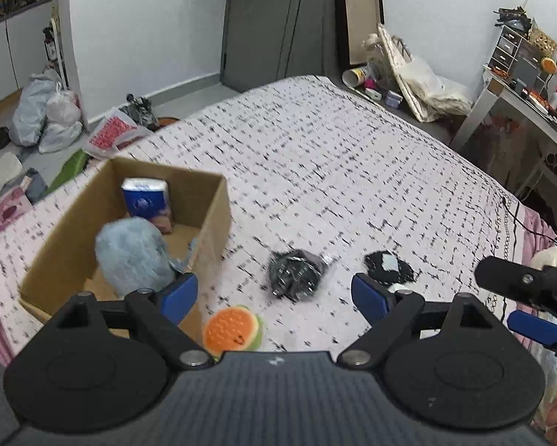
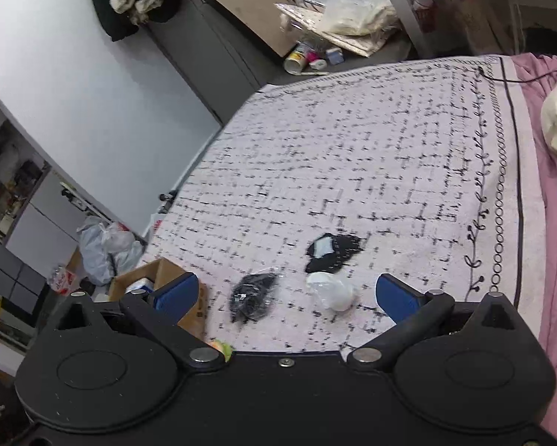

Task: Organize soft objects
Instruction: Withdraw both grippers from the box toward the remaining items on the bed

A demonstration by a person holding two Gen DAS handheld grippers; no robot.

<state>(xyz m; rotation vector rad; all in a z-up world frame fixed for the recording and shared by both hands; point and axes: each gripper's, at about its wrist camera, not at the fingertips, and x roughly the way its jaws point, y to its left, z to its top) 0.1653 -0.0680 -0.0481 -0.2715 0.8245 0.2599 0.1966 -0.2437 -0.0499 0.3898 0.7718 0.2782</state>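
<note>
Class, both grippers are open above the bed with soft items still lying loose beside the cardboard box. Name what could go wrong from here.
1. The orange burger-shaped plush toy lies partly hidden under the left gripper, so a grasp may miss.
2. The crinkly black plastic-wrapped bundle could slip from the pads.
3. The open cardboard box already holds a fluffy blue plush; added items may snag its wall.

Left tool (image 1: 274, 293) gapes empty over burger plush (image 1: 233, 330), beside cardboard box (image 1: 211, 200) holding blue fluff (image 1: 131, 254).
</note>
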